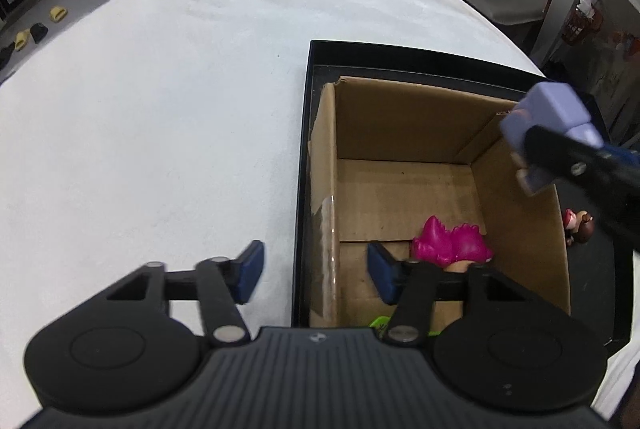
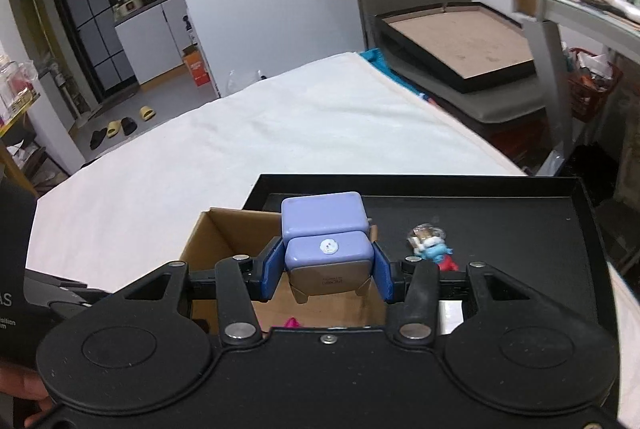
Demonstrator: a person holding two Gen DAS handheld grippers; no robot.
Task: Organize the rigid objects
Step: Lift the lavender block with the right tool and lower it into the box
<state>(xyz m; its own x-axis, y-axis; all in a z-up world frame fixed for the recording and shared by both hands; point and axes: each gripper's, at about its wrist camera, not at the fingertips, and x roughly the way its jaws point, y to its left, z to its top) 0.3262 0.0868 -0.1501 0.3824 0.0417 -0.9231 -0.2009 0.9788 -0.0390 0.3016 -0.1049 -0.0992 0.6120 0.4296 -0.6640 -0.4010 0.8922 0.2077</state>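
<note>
- The right gripper (image 2: 327, 271) clamps a lavender block-shaped toy (image 2: 326, 241) between its blue pads (image 2: 271, 271), holding it in the air above the open cardboard box (image 2: 224, 233); in the left wrist view the same toy (image 1: 550, 121) hangs over the box's far right corner.
- The left gripper (image 1: 316, 271) is spread wide and holds nothing, one blue pad (image 1: 250, 269) over the white cloth (image 1: 160, 109), the other over the box interior.
- The cardboard box (image 1: 400, 133) stands at the left end of a shallow black tray (image 1: 304, 149) on the cloth-covered table.
- A pink-haired doll (image 1: 452, 243) lies on the box floor at its near side; a lime-green object (image 1: 380, 323) shows just beside it, mostly hidden by the gripper.
- A small brown-haired figurine (image 1: 578, 227) sits on the tray floor just right of the box.
- A blue-and-red figurine (image 2: 434, 249) rests on the tray (image 2: 520, 213) to the right of the box, well apart from the held toy.
</note>
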